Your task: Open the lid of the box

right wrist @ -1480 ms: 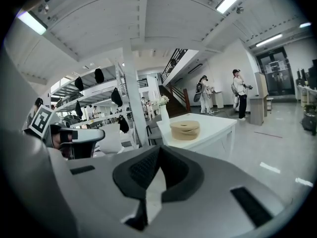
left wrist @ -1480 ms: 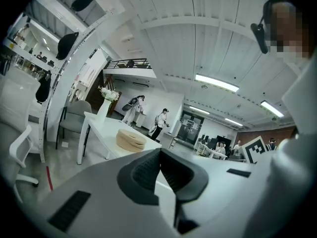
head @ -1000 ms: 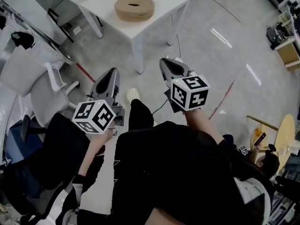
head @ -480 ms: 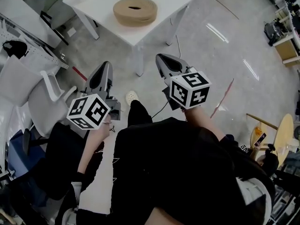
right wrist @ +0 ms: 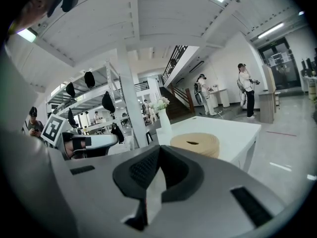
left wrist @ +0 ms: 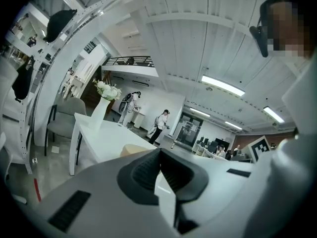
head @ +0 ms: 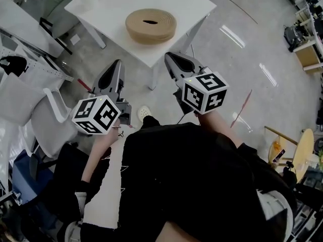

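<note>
A round tan box (head: 151, 25) with a slotted lid rests on a white table (head: 121, 6) ahead of me; the same box (right wrist: 195, 144) shows in the right gripper view, and only its edge (left wrist: 132, 148) peeks over the jaws in the left gripper view. My left gripper (head: 116, 65) hangs over the floor beside the table's near corner, jaws together, nothing in them. To the right of that corner my right gripper (head: 169, 59) is shut and empty too. Both are short of the box.
A white vase with flowers (left wrist: 102, 110) stands on the table's far side. Grey chairs (head: 48, 112) and a white rack (head: 30, 59) are at my left. A cable (head: 184, 112) runs over the grey floor. Several people stand far off in the room.
The table and box have come closer and lower in the head view. Both grippers have moved forward toward the table's near corner. Their jaws stayed together.
</note>
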### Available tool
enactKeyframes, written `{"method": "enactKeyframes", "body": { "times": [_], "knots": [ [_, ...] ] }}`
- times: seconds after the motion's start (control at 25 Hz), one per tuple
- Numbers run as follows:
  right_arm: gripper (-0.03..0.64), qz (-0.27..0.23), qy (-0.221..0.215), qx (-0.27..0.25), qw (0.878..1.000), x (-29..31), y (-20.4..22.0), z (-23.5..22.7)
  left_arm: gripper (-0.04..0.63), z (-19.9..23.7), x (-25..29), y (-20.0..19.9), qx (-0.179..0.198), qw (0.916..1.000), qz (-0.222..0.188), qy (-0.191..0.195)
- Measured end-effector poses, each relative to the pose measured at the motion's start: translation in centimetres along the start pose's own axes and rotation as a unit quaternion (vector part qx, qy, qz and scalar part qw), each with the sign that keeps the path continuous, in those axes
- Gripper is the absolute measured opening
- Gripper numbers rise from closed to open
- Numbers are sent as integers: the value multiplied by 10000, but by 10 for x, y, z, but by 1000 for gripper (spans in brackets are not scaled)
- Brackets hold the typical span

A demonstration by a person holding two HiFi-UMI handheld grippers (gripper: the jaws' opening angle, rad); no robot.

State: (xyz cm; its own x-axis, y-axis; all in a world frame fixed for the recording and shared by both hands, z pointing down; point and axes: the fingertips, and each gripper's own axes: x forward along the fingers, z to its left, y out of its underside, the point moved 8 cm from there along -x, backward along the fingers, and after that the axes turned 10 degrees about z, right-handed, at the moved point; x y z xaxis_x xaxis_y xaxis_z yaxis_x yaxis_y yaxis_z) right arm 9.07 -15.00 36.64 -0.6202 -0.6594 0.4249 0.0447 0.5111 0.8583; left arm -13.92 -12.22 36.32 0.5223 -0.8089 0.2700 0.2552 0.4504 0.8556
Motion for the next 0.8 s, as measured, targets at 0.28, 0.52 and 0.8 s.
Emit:
{"method": "enactKeyframes", "body": {
  "times": [0.28, 0.52, 0.8],
  "knots": [
    [5, -78, 8, -12, 10000, 35, -32, -10, 11, 32, 23, -31, -15, 10000, 0, -8],
    [5, -281, -3, 147, 9995, 63, -57, -25, 11, 59, 35, -48, -4, 10000, -6, -24],
    [5, -344, 114, 539, 9979, 102, -74, -42, 11, 106, 36, -74, -23, 9997, -146, -195]
  ]
}}
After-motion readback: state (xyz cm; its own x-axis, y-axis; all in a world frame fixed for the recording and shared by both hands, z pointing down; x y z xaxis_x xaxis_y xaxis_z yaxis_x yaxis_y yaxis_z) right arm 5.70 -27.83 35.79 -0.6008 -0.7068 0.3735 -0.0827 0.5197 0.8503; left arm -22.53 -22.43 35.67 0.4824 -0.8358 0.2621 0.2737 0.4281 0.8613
